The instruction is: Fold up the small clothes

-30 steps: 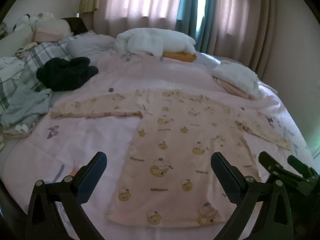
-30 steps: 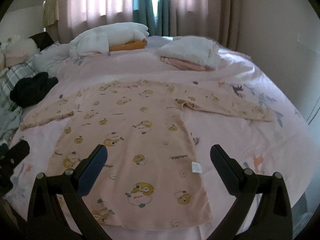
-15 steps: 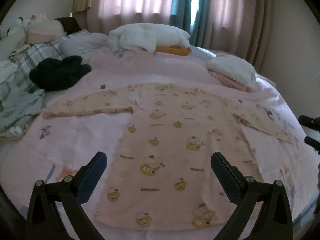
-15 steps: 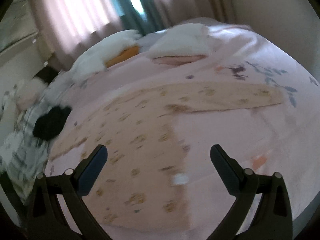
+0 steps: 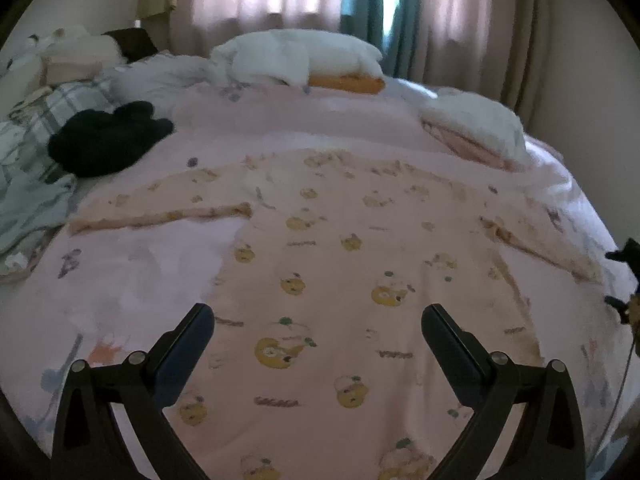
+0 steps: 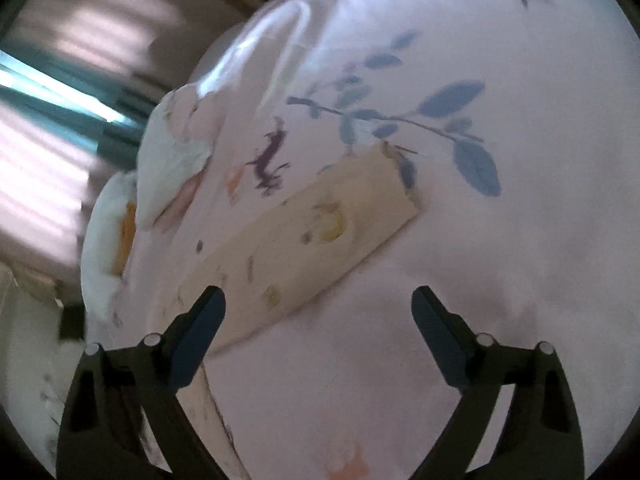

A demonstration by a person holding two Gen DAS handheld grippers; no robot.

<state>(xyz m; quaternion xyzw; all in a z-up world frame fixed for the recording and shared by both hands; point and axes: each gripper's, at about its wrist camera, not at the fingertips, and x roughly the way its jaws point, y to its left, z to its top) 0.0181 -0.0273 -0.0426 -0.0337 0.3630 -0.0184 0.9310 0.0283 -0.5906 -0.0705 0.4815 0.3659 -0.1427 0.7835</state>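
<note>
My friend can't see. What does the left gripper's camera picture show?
A peach long-sleeved shirt with cartoon prints lies spread flat on a pink bed, the open left gripper above it. Black clothing sits far left.

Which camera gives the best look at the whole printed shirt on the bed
Left wrist view: the printed shirt lies spread flat, body and both sleeves visible. Right wrist view shows only one sleeve, blurred.
</note>
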